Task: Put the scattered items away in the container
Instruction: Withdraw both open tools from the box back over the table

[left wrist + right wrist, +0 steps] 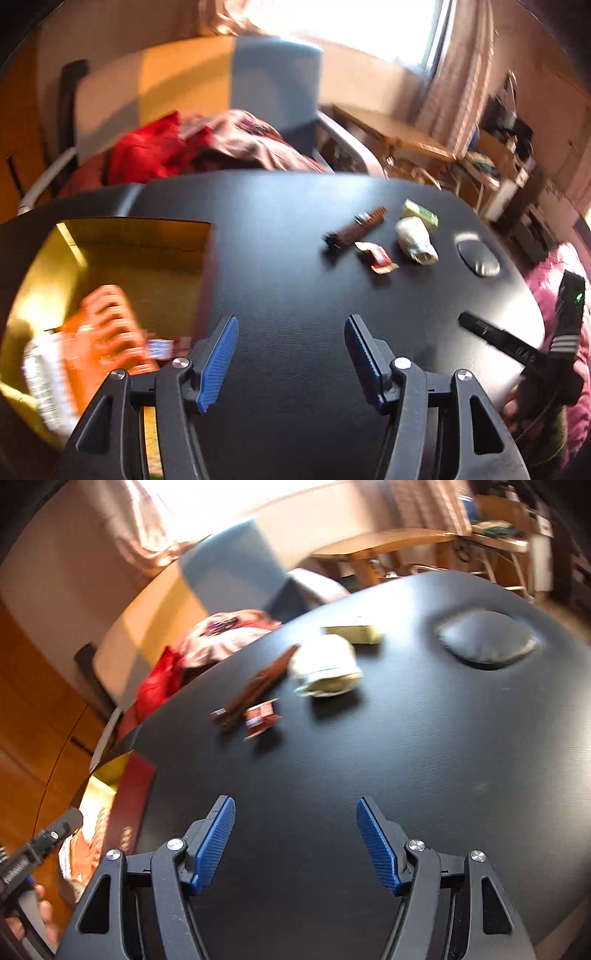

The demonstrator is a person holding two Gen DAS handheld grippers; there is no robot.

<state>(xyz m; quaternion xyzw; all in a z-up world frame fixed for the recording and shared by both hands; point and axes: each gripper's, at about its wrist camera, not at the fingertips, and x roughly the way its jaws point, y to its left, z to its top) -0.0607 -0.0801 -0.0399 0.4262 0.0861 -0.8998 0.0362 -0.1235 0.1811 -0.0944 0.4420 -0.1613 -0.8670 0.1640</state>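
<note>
Both grippers, left (290,354) and right (295,836), jaws spread, empty, above counter (369,775). Box (147,236) left. Beyond: red sachet (260,718), light, crinkly; brown comb (264,683) stiff, pinch mid-length; soft cream pouch (325,664).

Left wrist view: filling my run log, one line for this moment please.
left gripper open, empty | right gripper open, empty | box partly filled | comb, sachet, pouch on table
</note>
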